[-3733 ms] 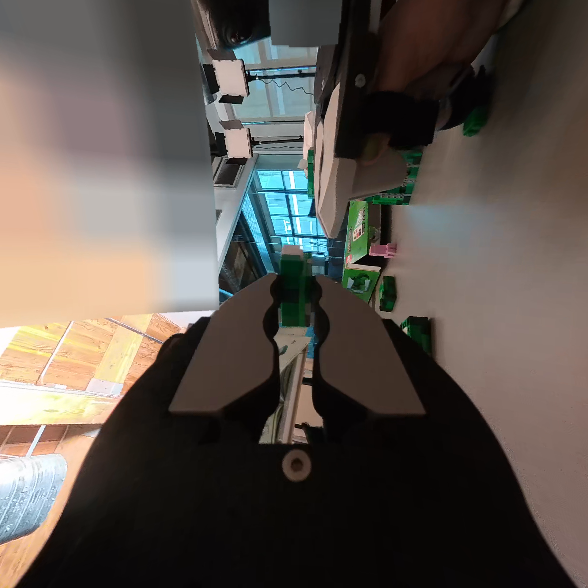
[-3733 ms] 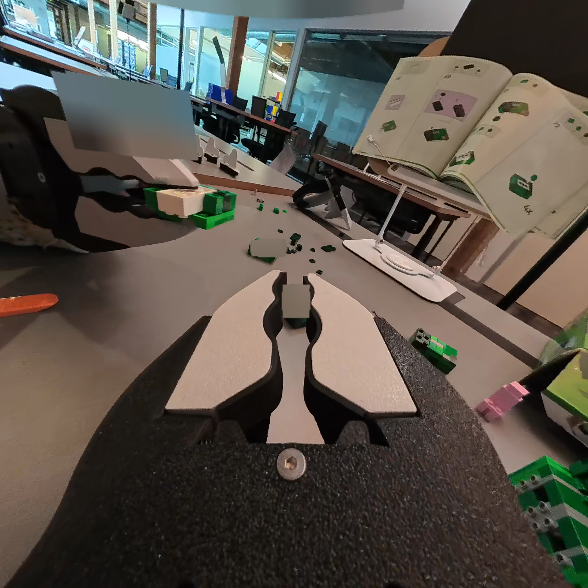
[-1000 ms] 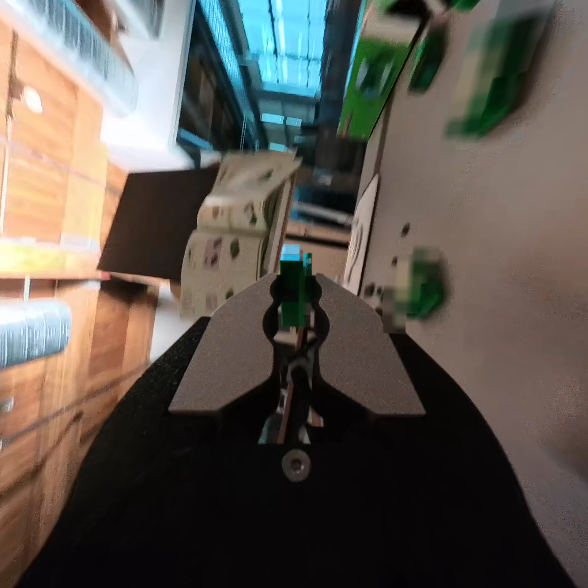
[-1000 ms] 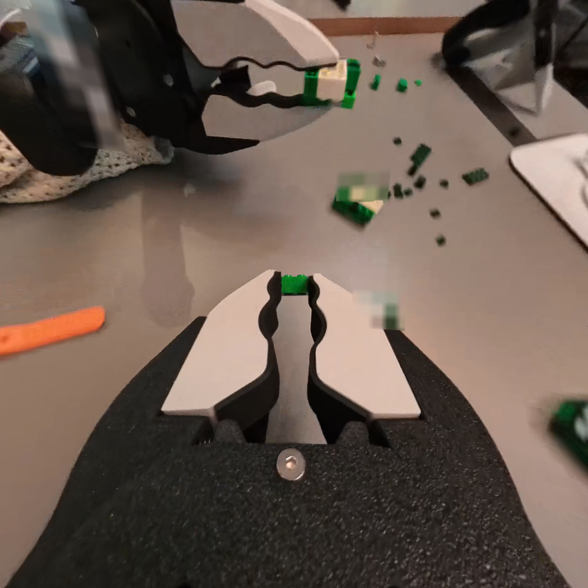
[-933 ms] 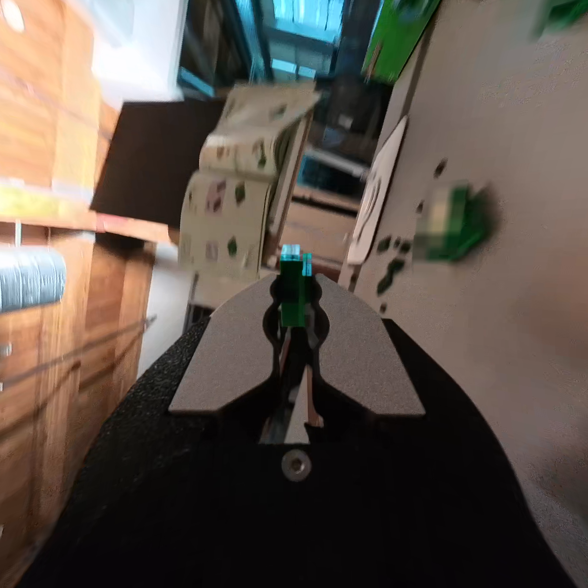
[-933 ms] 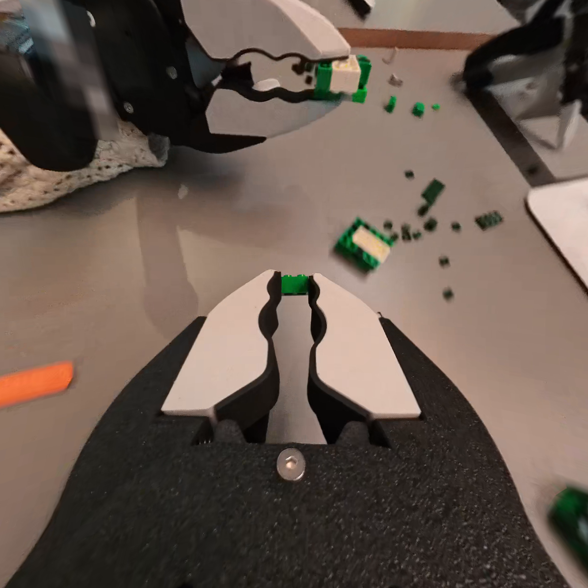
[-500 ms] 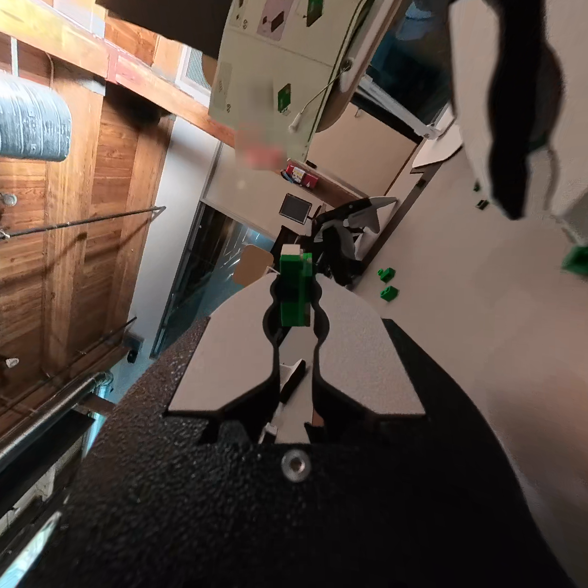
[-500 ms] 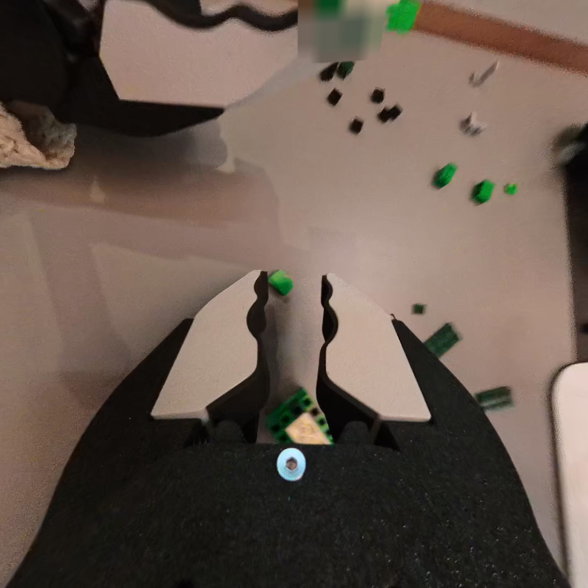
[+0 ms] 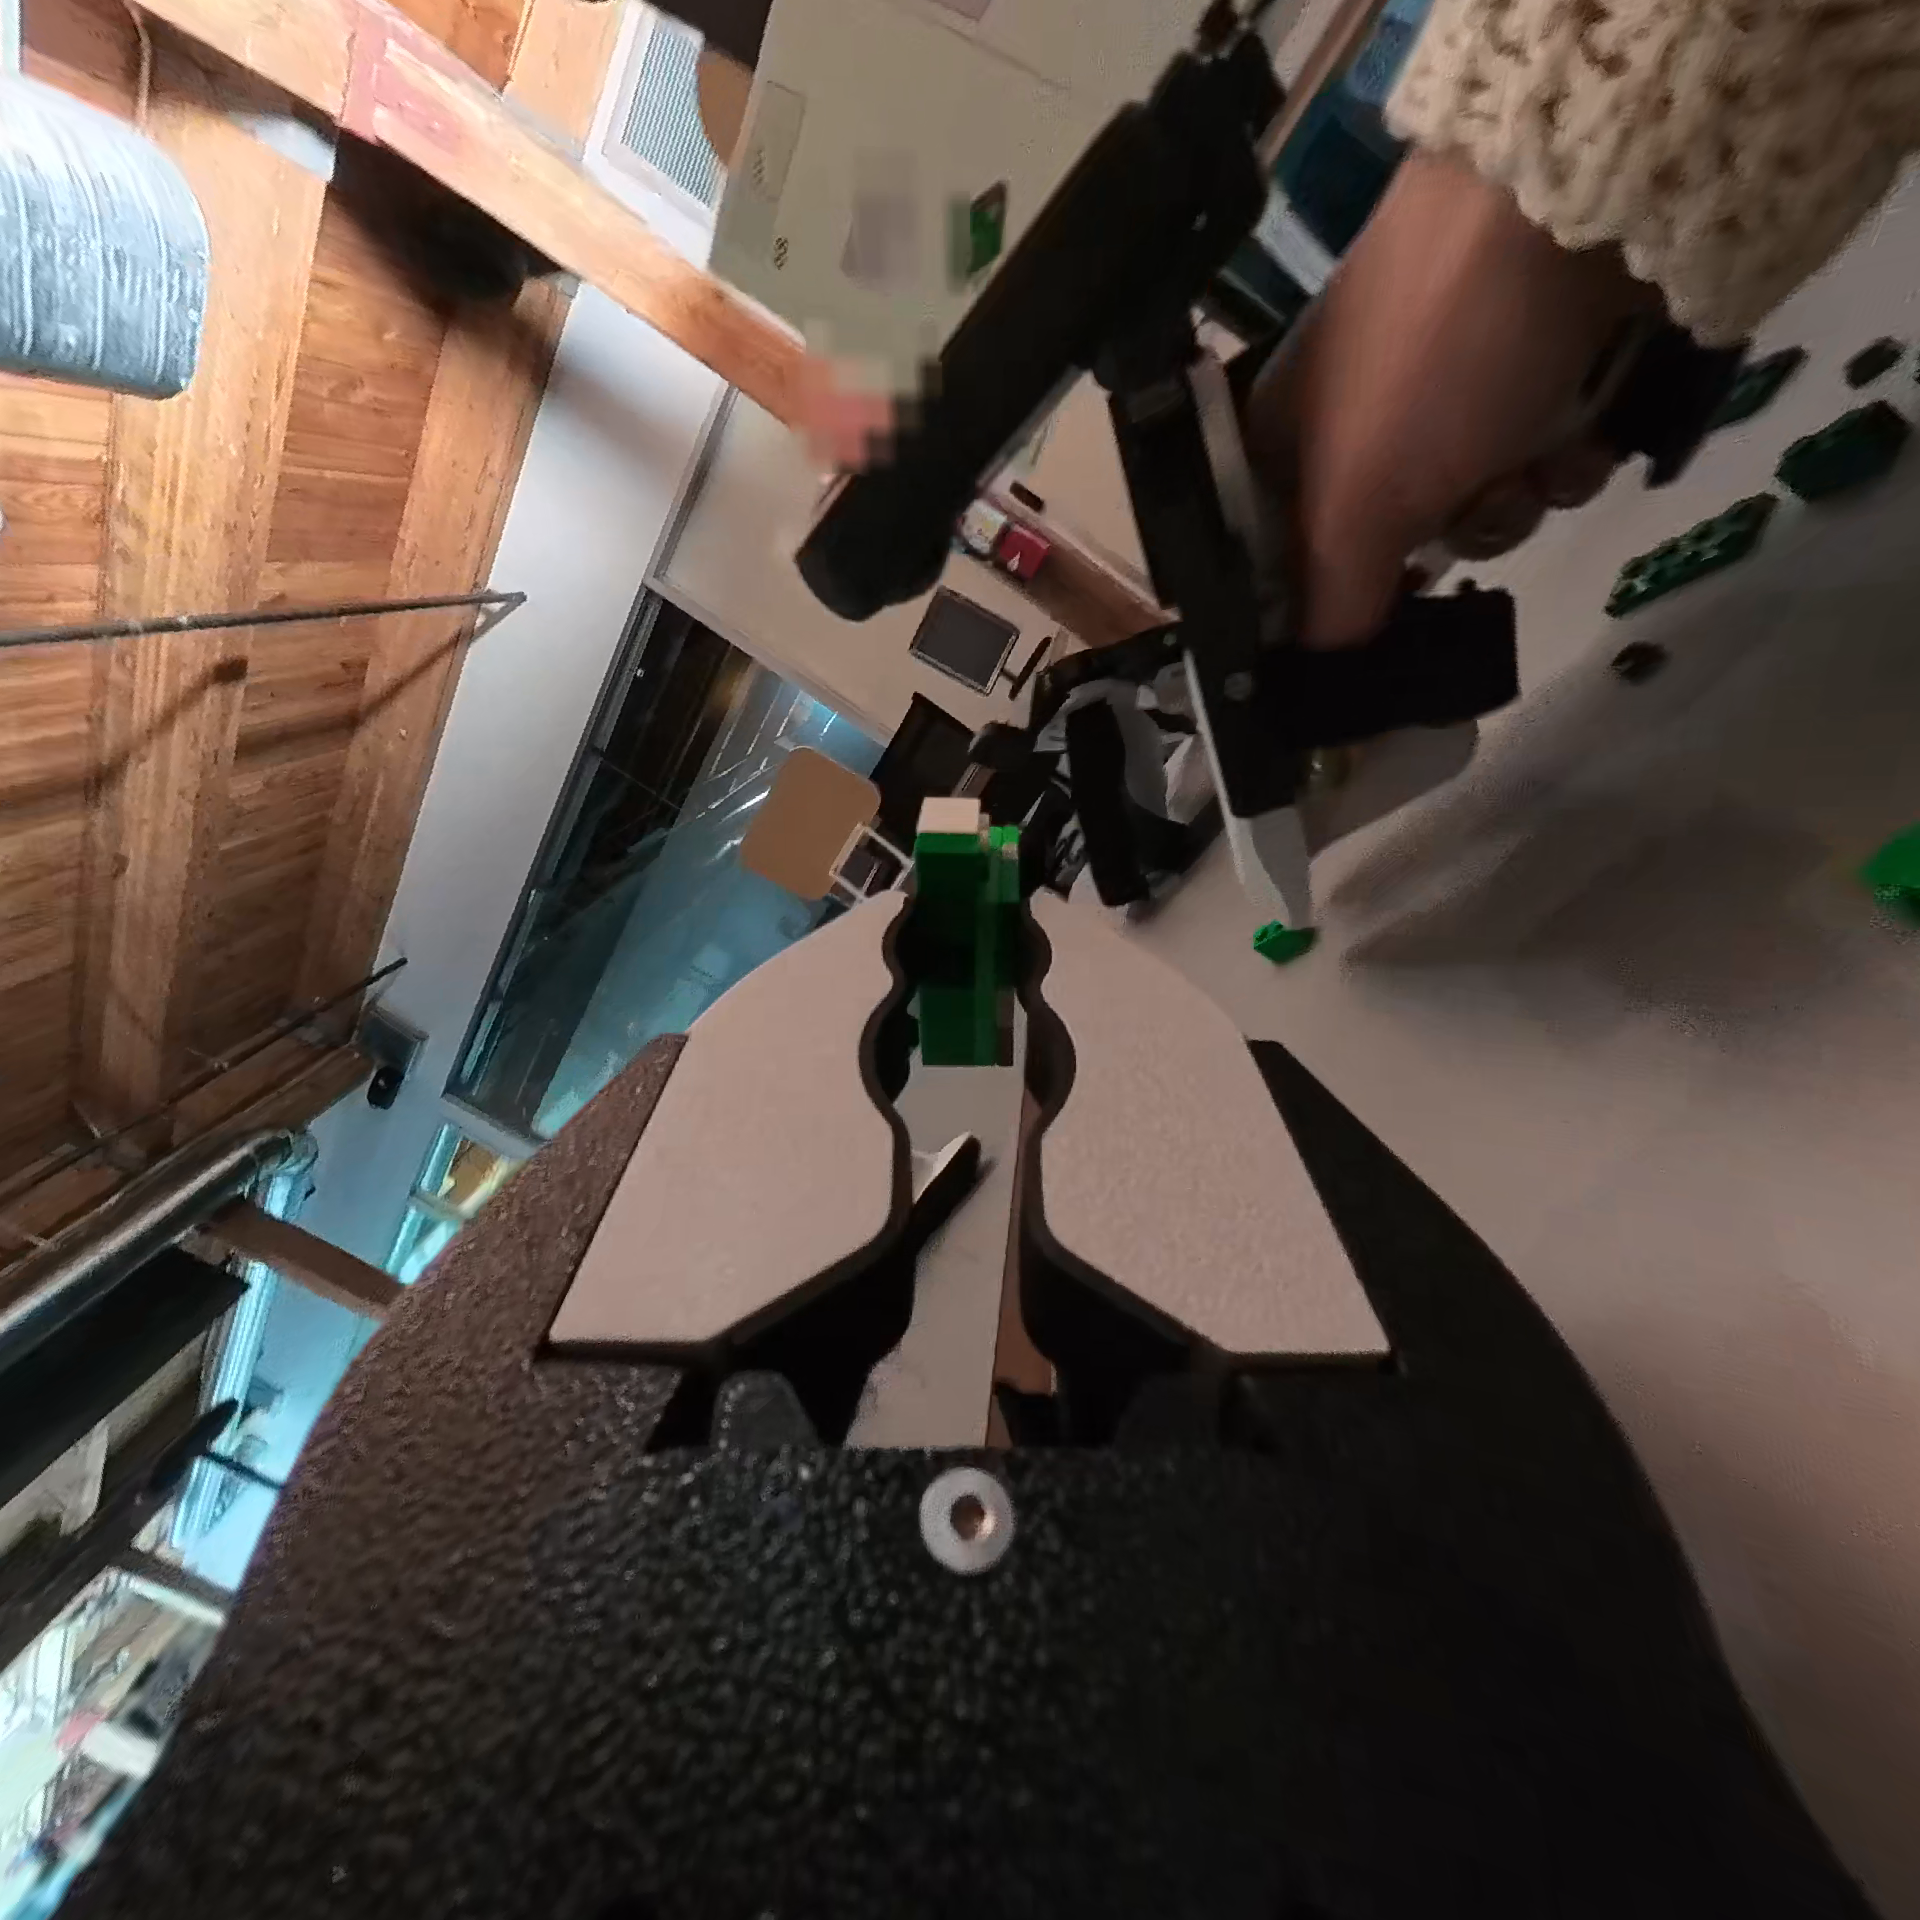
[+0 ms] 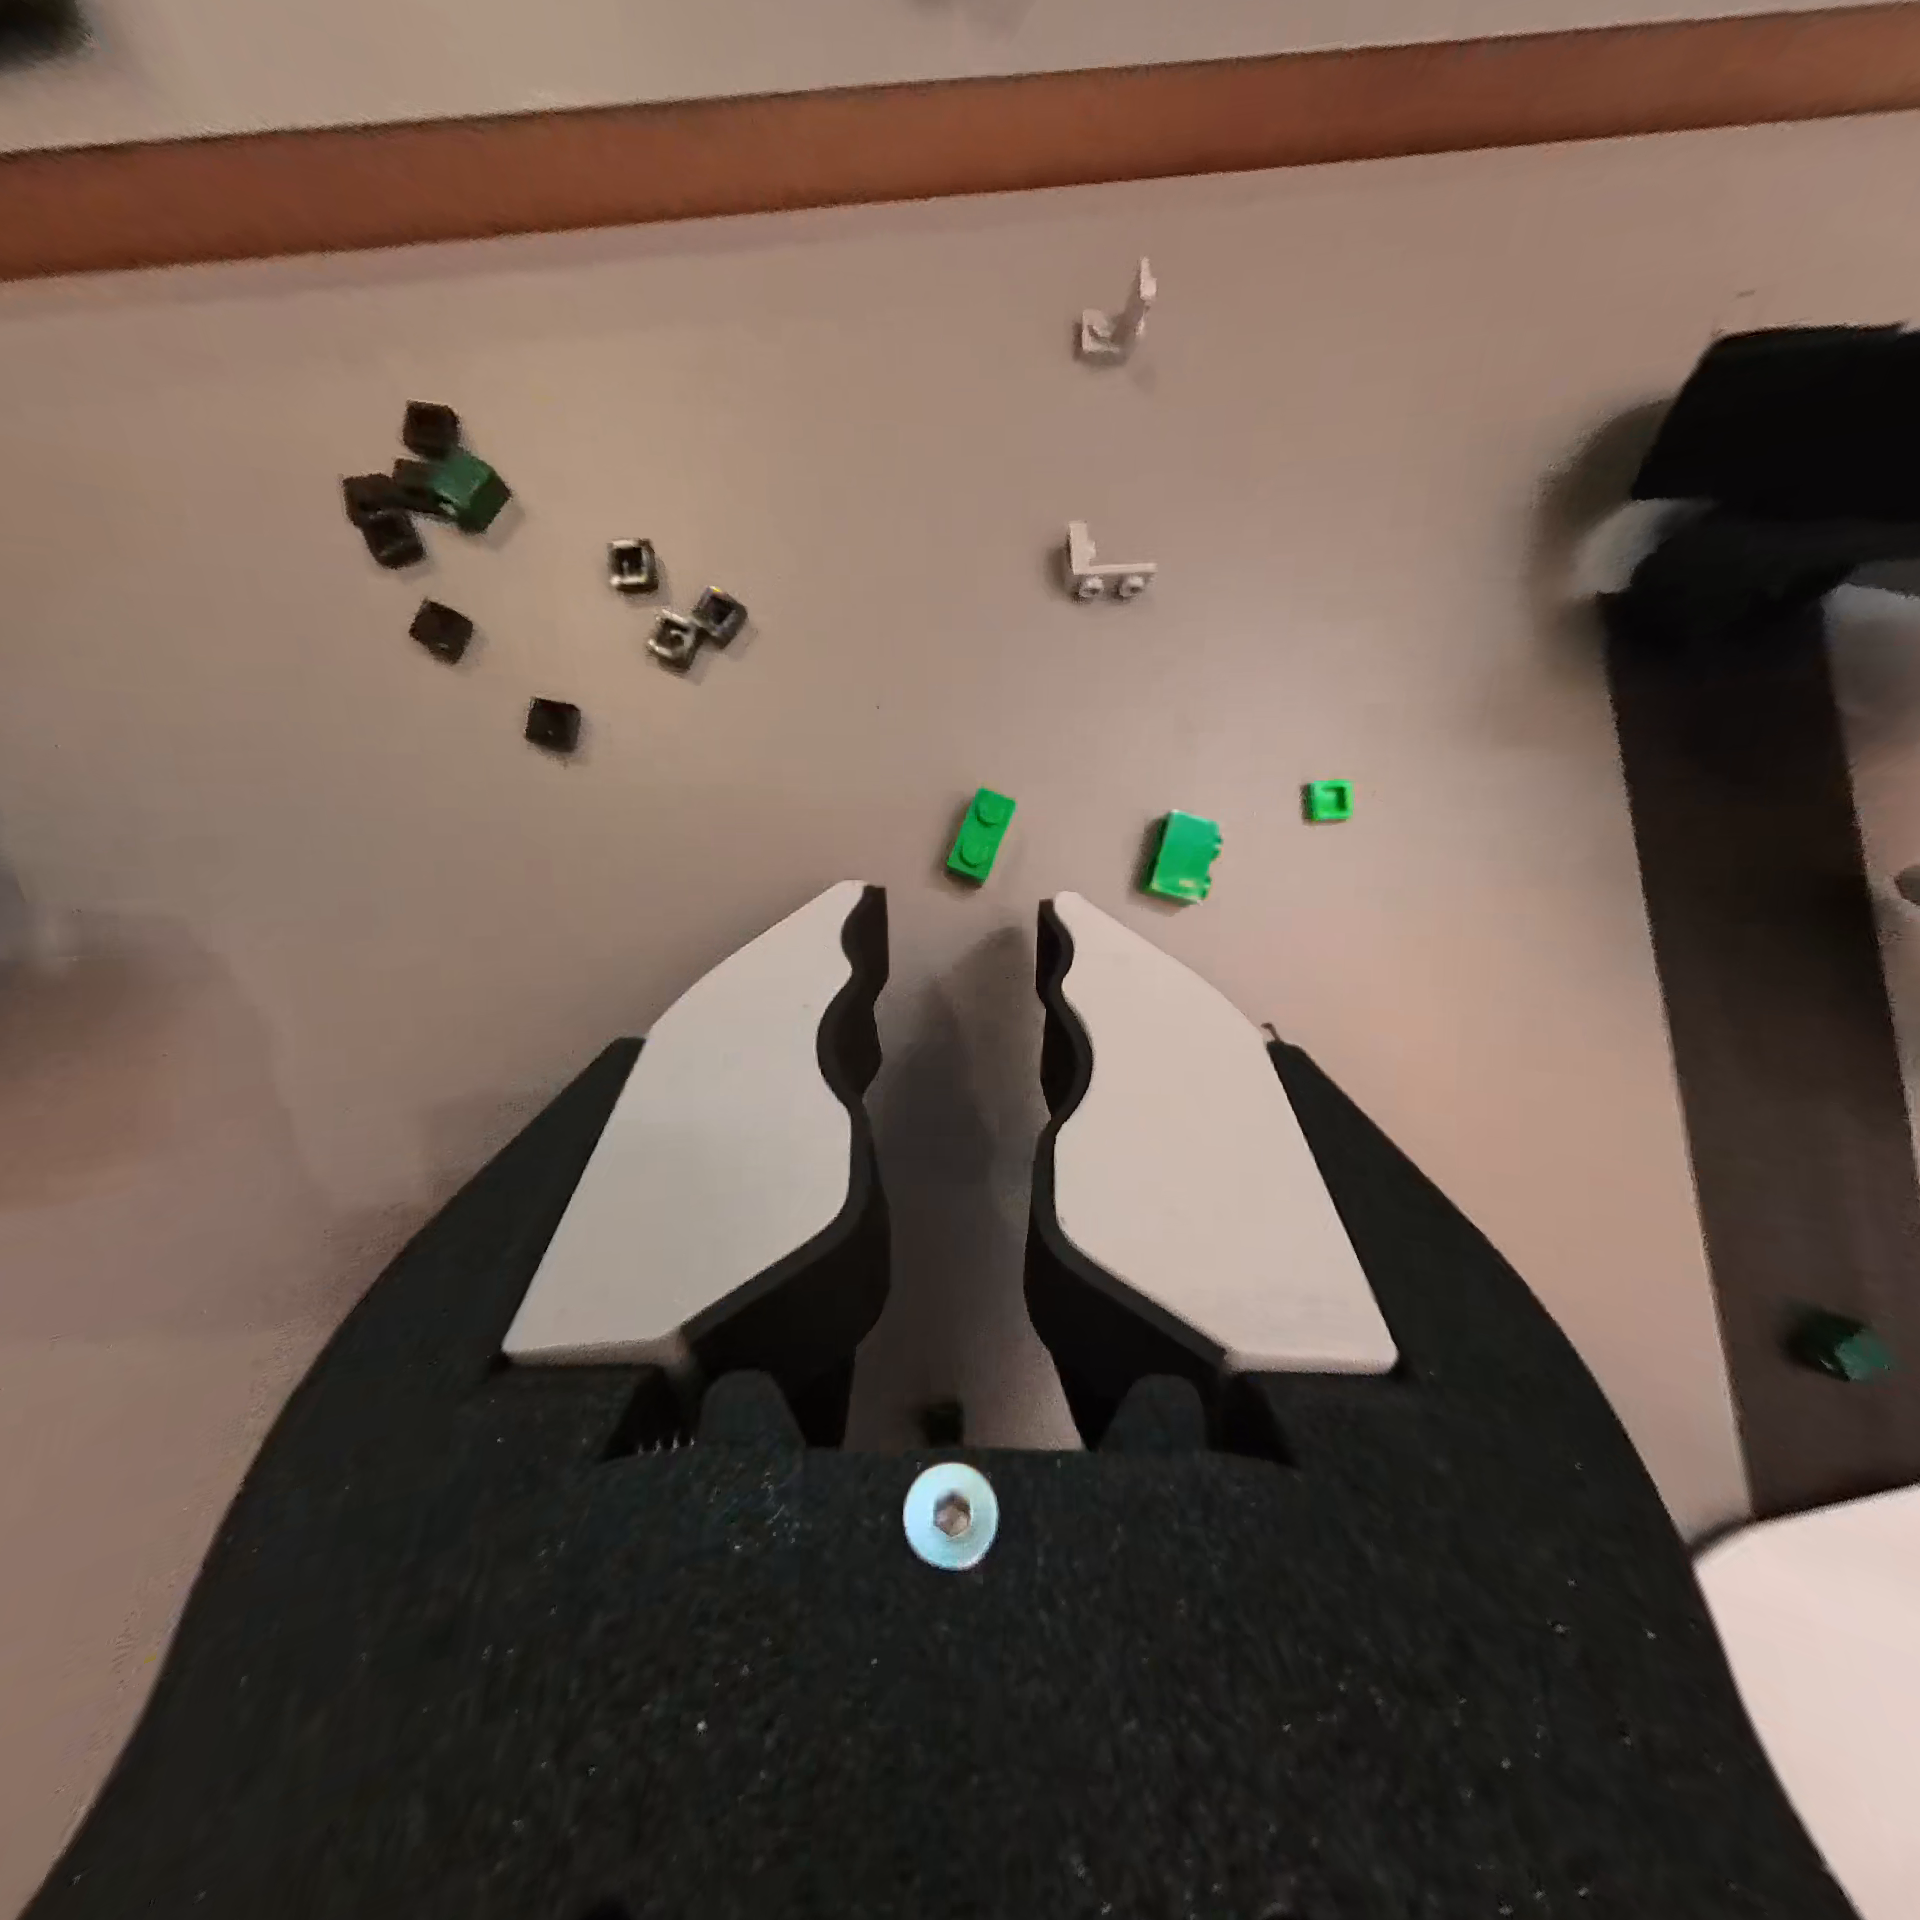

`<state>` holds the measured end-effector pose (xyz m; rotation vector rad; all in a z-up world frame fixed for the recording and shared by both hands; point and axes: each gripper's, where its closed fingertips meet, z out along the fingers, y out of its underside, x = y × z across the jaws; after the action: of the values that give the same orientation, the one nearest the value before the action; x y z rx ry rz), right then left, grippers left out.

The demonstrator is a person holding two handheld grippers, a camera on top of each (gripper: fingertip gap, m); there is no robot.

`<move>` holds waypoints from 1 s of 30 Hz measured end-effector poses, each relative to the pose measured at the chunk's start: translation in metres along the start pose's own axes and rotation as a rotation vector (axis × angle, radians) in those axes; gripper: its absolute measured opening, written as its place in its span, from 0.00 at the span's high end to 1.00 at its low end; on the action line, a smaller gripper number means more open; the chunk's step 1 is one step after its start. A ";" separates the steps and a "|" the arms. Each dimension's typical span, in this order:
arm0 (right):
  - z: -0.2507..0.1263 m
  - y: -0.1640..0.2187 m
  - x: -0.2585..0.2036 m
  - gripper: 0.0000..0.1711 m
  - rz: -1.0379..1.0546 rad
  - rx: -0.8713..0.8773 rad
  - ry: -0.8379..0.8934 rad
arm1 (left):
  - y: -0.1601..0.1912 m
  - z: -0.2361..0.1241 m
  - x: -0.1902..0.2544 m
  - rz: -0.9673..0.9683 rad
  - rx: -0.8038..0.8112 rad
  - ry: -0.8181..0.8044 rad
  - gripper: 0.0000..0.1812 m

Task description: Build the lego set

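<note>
Left gripper [image 9: 961, 914]: we see its jaws clamped on a small green-and-white lego assembly [image 9: 961, 956], held above the table and turned on its side.
Right gripper [image 10: 961, 904]: we see its jaws parted with nothing between them, fingertips low over the grey table [image 10: 260, 935]; in the left wrist view it [image 9: 1283, 914] points down at a bright green piece.
Nearest loose pieces: a green two-stud plate [image 10: 980, 836] lies just beyond the right fingertips, with a green square piece [image 10: 1182, 855] beside it and a small green tile [image 10: 1329, 801] farther right.
Middle distance: black and grey small pieces [image 10: 551, 722] lie scattered to the left, one dark green brick [image 10: 470, 488] among them.
Far: two light grey bracket pieces [image 10: 1103, 566] lie near the table's brown edge strip [image 10: 935, 145].
</note>
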<state>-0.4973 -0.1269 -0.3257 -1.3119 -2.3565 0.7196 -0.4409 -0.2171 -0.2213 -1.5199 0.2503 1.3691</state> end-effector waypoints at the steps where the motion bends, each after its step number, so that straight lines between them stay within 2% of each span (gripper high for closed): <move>1: 0.004 -0.001 -0.002 0.85 0.015 -0.005 -0.014 | 0.004 0.000 -0.005 -0.015 -0.024 -0.023 0.91; 5: 0.013 -0.001 0.001 0.89 0.054 -0.024 0.023 | 0.014 -0.002 -0.019 -0.062 -0.072 -0.082 0.91; 7: 0.015 -0.002 0.005 0.95 0.025 -0.031 0.073 | 0.016 -0.002 -0.021 -0.056 -0.084 -0.091 0.91; 10: 0.010 -0.006 0.001 0.95 -0.041 0.006 0.088 | 0.014 -0.002 -0.021 -0.050 -0.079 -0.089 0.91; 12: -0.010 -0.008 -0.010 0.95 -0.083 0.069 0.094 | 0.012 -0.002 -0.018 -0.078 -0.070 -0.070 0.91; 15: -0.065 -0.001 -0.033 0.95 -0.139 0.202 0.134 | 0.007 -0.001 -0.017 -0.171 -0.034 -0.041 0.91; 18: -0.140 0.033 -0.046 0.95 -0.157 0.343 0.321 | -0.006 -0.002 -0.008 -0.232 0.045 0.009 0.91; 22: -0.214 0.119 -0.057 0.95 -0.050 0.466 0.558 | -0.019 -0.002 0.006 -0.258 0.093 0.073 0.91; 26: -0.239 0.182 -0.064 0.95 0.013 0.512 0.672 | -0.041 -0.009 0.019 -0.204 0.142 0.126 0.91; 30: -0.248 0.213 -0.070 0.95 -0.034 0.528 0.727 | -0.071 -0.029 0.034 -0.183 0.187 0.155 0.91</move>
<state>-0.1865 -0.0284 -0.2528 -1.0503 -1.4787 0.6454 -0.3609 -0.1919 -0.2162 -1.4552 0.3191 1.0560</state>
